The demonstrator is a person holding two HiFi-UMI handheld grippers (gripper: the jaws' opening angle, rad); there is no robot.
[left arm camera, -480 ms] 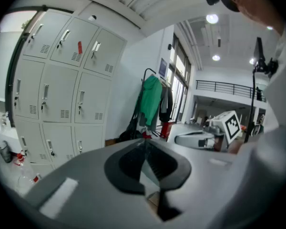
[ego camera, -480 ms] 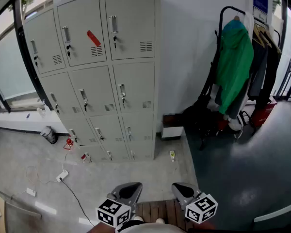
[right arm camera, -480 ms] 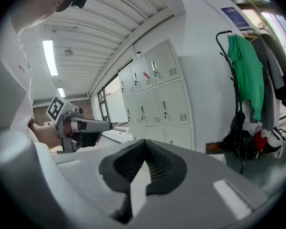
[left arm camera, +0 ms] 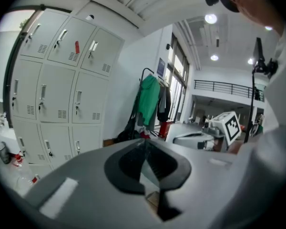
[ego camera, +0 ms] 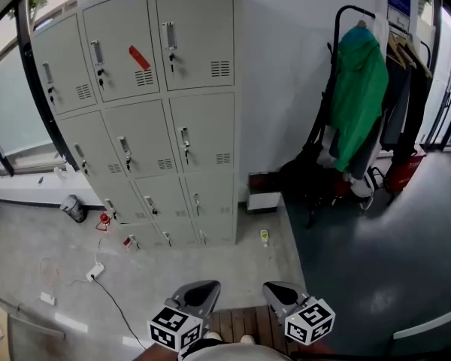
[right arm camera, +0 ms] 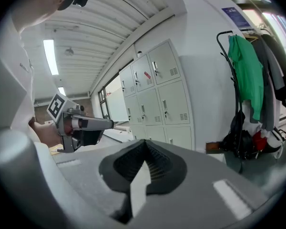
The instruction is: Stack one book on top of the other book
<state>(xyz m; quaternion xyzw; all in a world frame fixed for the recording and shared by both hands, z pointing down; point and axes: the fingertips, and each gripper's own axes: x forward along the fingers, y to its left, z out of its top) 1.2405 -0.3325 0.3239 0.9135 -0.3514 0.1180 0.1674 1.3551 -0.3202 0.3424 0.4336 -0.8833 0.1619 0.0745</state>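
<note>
**Both tools clenched and empty, facing the lockers**

The person is holding the left tool (ego camera: 201, 293) and the right tool (ego camera: 280, 292) side by side, low in the head view, above a strip of wooden slats (ego camera: 240, 326). Both are pointing slightly downward toward the grey lockers (ego camera: 135, 111) and the floor (ego camera: 361, 262). Each tool's jaws are pressing together with nothing between them. A green coat (ego camera: 357, 89) is hanging on a black rack (ego camera: 350, 8) right of the lockers. The books are not showing in any view.
</note>
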